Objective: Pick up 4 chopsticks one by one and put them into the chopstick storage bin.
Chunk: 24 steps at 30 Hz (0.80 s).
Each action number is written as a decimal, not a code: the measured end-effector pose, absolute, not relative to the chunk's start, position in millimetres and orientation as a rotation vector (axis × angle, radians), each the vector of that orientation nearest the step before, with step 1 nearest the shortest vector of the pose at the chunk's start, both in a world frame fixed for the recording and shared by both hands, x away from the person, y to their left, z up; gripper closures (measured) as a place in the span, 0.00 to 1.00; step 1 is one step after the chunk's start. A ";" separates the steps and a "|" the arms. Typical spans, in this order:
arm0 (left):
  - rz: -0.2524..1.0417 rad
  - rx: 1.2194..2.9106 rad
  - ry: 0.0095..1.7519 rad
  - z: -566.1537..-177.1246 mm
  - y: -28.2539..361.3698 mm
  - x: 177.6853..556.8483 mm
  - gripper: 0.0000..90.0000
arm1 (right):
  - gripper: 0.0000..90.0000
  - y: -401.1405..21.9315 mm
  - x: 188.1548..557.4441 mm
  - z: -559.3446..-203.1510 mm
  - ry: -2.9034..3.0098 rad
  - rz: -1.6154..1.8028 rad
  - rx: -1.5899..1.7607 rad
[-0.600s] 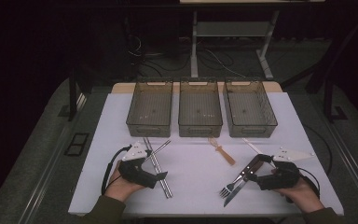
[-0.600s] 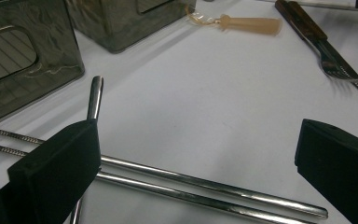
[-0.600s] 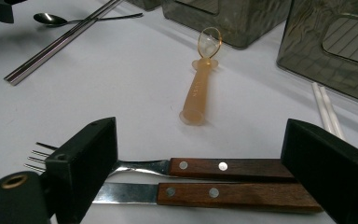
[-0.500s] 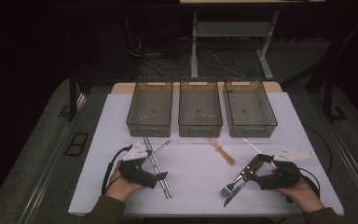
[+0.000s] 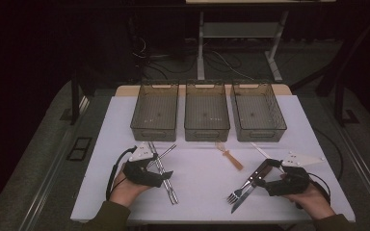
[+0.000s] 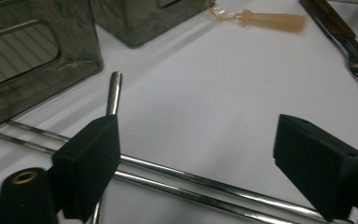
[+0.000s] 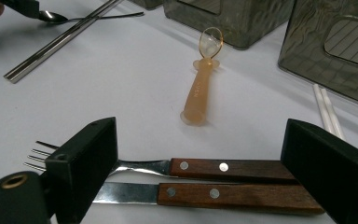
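Observation:
My left gripper [image 5: 167, 175] rests low on the white table [image 5: 202, 183] with its jaws open. A pair of metal chopsticks [image 6: 191, 179] runs crosswise between its pads, untouched, and a metal spoon handle [image 6: 113, 93] pokes out behind the left pad. My right gripper [image 5: 262, 179] is open too. It straddles a wood-handled fork [image 7: 168, 167] and a wood-handled knife [image 7: 205, 195] lying side by side, with both pads clear of them. An amber plastic spoon [image 7: 199, 93] lies beyond them.
Three smoky see-through bins [image 5: 156, 113] [image 5: 207, 113] [image 5: 258, 113] stand in a row at the back of the table. White chopsticks [image 5: 260, 150] lie in front of the right bin. The amber spoon [image 5: 230, 156] sits mid-table between the two hands.

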<state>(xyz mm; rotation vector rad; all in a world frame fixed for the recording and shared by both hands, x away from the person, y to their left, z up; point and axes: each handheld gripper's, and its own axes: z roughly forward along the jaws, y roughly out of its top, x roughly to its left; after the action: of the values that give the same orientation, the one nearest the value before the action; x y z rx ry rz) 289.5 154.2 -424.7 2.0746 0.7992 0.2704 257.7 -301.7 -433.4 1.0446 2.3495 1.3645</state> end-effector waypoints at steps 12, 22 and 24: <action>0.220 2.140 0.765 -427.6 143.8 291.7 0.70 | 0.12 -303.9 257.1 -433.8 2.343 1.358 1.056; 0.130 2.249 0.710 -435.2 133.6 291.6 0.98 | 0.12 -304.1 256.7 -433.9 2.344 1.356 1.055; 0.107 2.257 0.702 -435.9 133.4 291.2 0.99 | 0.12 -303.9 256.7 -434.1 2.346 1.354 1.055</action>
<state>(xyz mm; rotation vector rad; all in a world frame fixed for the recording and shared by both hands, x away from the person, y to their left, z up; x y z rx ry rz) 291.2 133.4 -435.9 2.2573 0.7019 0.1072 256.7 -303.9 -434.1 1.0552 2.3461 1.3542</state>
